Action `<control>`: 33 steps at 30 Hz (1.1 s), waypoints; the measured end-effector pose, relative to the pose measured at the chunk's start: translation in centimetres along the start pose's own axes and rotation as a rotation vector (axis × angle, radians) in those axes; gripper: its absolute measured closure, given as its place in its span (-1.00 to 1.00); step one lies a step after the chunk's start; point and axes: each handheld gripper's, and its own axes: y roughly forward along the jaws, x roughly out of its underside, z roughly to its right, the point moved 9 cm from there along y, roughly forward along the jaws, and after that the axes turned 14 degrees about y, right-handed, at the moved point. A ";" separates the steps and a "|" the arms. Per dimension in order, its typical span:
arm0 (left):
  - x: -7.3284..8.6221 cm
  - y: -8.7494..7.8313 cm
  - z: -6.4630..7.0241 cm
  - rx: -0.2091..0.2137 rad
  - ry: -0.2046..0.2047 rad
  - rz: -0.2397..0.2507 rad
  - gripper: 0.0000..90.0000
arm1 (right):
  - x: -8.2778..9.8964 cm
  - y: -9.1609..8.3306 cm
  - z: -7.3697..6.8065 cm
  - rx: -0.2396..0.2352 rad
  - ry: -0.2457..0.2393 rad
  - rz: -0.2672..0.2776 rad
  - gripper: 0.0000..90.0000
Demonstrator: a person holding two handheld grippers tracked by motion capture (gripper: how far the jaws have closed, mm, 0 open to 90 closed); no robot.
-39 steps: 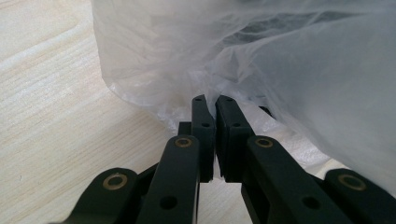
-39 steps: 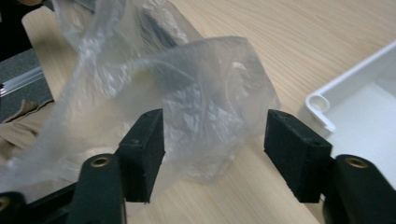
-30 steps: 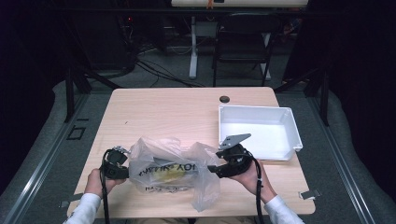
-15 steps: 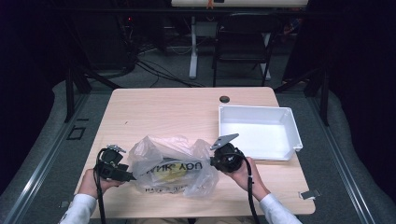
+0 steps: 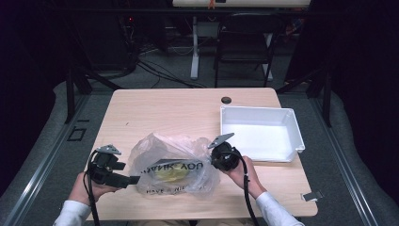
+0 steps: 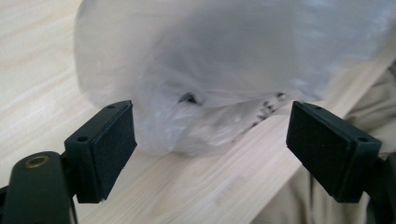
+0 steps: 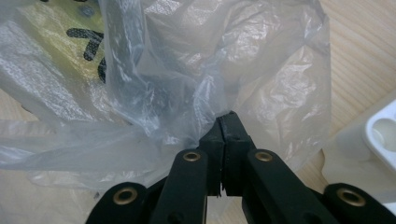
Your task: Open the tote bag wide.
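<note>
I see a clear plastic bag (image 5: 174,165) lying near the front edge of the tabletop (image 5: 164,113), roughly at its middle, with black lettering on its side and a yellow item (image 5: 170,173) inside it; I cannot tell what that item is. Toward the right edge of the tabletop sits a white tray (image 5: 261,134), a shallow rectangular bin with nothing visible in it, and a small dark round disc (image 5: 226,100) lies near the back edge. My right gripper (image 7: 227,120) has its fingers closed on a fold of the bag's thin film at the bag's right side; in the right gripper view the two black pads meet with crumpled plastic pinched between them, and a corner of the tray shows at the far right. My left gripper (image 6: 210,135) sits just beside the bag's left end, near the front left corner of the tabletop, with its fingers standing wide apart; they have just been opening, and the bag lies beyond them on the wood, not between the pads. Compared with a second ago, the left gripper has let go of the bag and drawn back from it, while the right has clamped onto the plastic, and the bag has sagged lower and flatter.
</note>
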 end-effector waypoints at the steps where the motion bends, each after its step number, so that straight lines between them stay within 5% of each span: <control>1: -0.3 -0.2 0.3 -0.002 0.010 0.010 -0.66 | 0.0 0.1 0.0 0.001 0.001 -0.001 0.98; 8: -2.4 0.4 0.8 -0.065 0.020 0.094 -0.63 | 0.1 0.3 -0.4 -0.004 -0.005 -0.012 0.99; 14: -2.2 2.0 -1.4 -0.165 -0.033 0.108 0.13 | 0.3 0.5 -0.4 0.000 -0.010 -0.018 0.99; 16: -1.9 2.4 -1.9 -0.168 -0.045 0.103 0.35 | 0.4 0.6 -0.3 0.010 -0.020 -0.027 0.99; 22: -0.3 3.8 -2.8 -0.179 -0.061 0.026 0.72 | 1.0 1.3 0.0 0.028 -0.027 -0.055 0.99; 33: 2.7 6.2 -4.3 -0.140 -0.107 -0.134 0.86 | 2.0 2.5 1.1 0.092 -0.040 -0.108 0.99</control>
